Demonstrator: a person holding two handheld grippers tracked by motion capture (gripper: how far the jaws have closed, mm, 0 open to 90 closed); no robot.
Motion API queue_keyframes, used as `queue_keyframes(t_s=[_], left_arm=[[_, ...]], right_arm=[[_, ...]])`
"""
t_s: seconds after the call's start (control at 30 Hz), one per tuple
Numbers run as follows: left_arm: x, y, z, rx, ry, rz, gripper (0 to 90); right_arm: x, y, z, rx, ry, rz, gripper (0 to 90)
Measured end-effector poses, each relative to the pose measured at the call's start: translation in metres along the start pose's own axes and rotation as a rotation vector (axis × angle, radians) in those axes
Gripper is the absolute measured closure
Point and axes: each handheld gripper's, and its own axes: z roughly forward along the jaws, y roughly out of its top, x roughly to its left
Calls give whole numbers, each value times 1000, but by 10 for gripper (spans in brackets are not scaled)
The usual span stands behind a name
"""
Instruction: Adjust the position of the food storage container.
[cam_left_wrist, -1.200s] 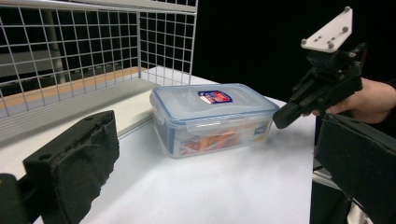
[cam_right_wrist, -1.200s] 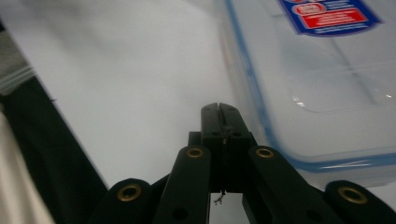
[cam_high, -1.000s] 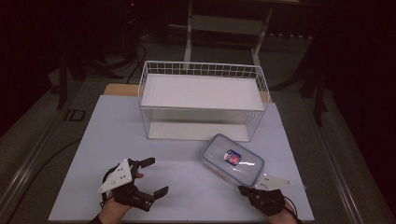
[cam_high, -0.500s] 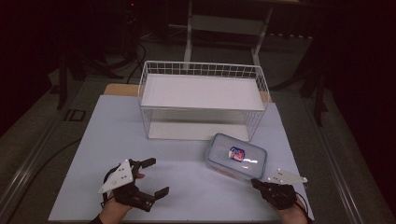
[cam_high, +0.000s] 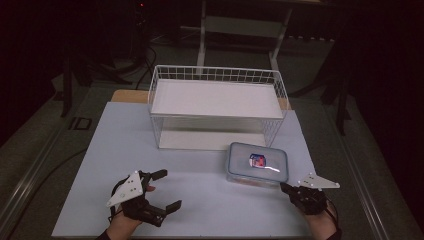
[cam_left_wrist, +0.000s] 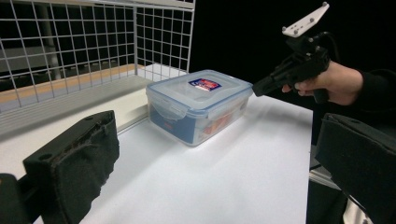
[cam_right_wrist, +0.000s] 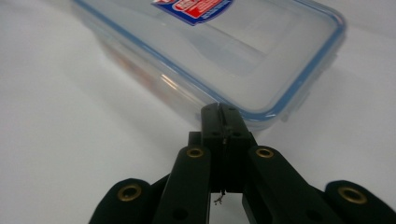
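- Container (cam_high: 257, 165), clear plastic with a blue-rimmed snap lid and a red-and-blue label, sits on the white tabletop (cam_high: 100, 150) at the right, just in front of the wire basket (cam_high: 217, 107).
- Your right tongs (cam_high: 286, 187) are pressed together, tips at the container's near right corner; in the right gripper view they look to be touching its rim or just short of it, and I cannot tell which.
- Your left tongs (cam_high: 162, 190) stand wide apart with nothing between them, low over the near left of the tabletop, pointing right toward the container, well apart from it.
- Expect a stiff, smooth-walled box, likely slippery under the pads; something orange and blue shows inside, so judge it light to moderate in weight.
- Take hold across the short sides or at a lid latch flap, rather than on the flat lid.
- Your right hand (cam_left_wrist: 334, 83) holds its gripper level, aimed left and far; your left hand (cam_high: 122, 220) lies at the near edge, wrist low.
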Motion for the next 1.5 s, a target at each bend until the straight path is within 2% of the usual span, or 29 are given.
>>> queue_keyframes(t_s=[0.23,0.3,0.47,0.67,0.77,0.87,0.93,0.97,1.13,1.5], left_arm=[[0,0,0,3,-1,-2,0],[0,0,0,2,-2,-3,0],[0,-1,1,7,-4,-2,0],[0,-1,2,11,-5,-4,0],[0,-2,2,13,-7,-5,0],[1,-2,2,17,-9,-10,0],[1,-2,2,16,-11,-12,0],[1,-2,3,17,-12,-13,0],[1,-2,3,16,-14,-17,0],[1,-3,4,20,-16,-18,0]], right_arm=[[-14,3,3,-2,-49,8,900],[-18,5,2,-13,-41,27,900],[-31,16,-4,-55,-89,19,900],[-63,24,14,-36,-129,64,900],[-71,26,25,-20,-136,69,900],[-72,28,33,-12,-130,69,900],[-70,30,38,-10,-105,70,900],[-68,30,39,-7,-123,64,900],[-66,32,42,-12,-110,65,900],[-45,43,54,-13,-54,24,900]])
